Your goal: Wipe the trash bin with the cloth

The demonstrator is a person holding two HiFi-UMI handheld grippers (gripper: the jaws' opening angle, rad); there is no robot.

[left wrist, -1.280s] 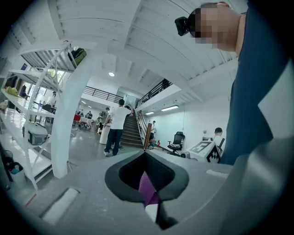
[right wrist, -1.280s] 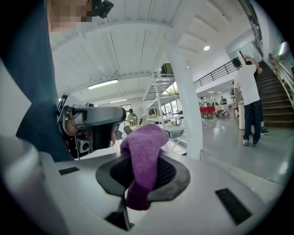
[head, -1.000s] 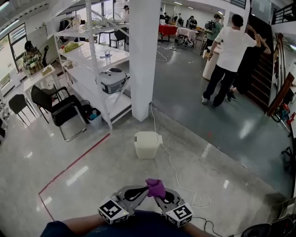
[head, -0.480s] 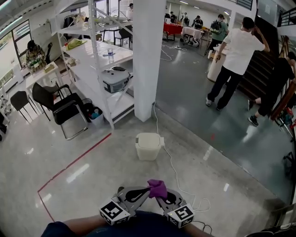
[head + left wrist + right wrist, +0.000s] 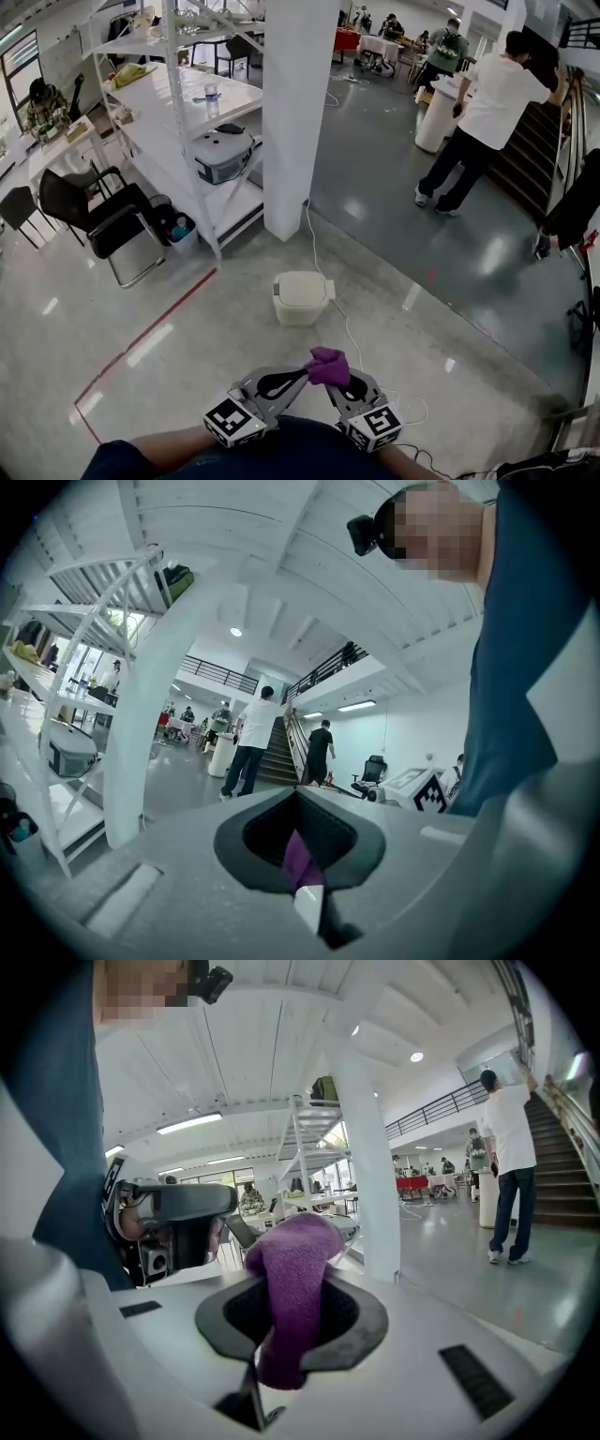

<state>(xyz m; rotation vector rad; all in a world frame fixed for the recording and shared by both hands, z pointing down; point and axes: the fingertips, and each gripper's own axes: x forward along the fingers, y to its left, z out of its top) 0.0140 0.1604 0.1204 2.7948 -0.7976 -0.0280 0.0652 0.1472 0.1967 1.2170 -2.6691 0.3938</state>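
Low at the near edge of the head view, close against the person's dark blue top: left tool point(image 5: 298, 377) and right tool point(image 5: 336, 386), angled inward, tips meeting at a bunched purple cloth point(image 5: 328, 367). Seen along the left tool point(image 5: 300, 860): jaws drawn together, pinching a thin purple strip of the cloth point(image 5: 298, 853) in the narrow slot. Seen along the right tool point(image 5: 286, 1335): jaws clamped on a thick fold of the cloth point(image 5: 292, 1279), rising above the jaw opening and drooping back over the front. Held up off the floor point(image 5: 187, 375), between the two tools only.

Farther out on that polished grey floor, well apart from both tools: white trash bin point(image 5: 301, 298), upright, lid down, just in front of a white square pillar point(image 5: 298, 112). Beside the bin, a white cable point(image 5: 349, 337) trailing from the pillar's base toward the near side. Left of the pillar, a white shelving rack point(image 5: 178, 150) with a black chair point(image 5: 98, 211) near it, and a red line point(image 5: 150, 323) across the floor. Off to the right, a person in a white shirt point(image 5: 487, 103), standing by a dark staircase point(image 5: 530, 164).
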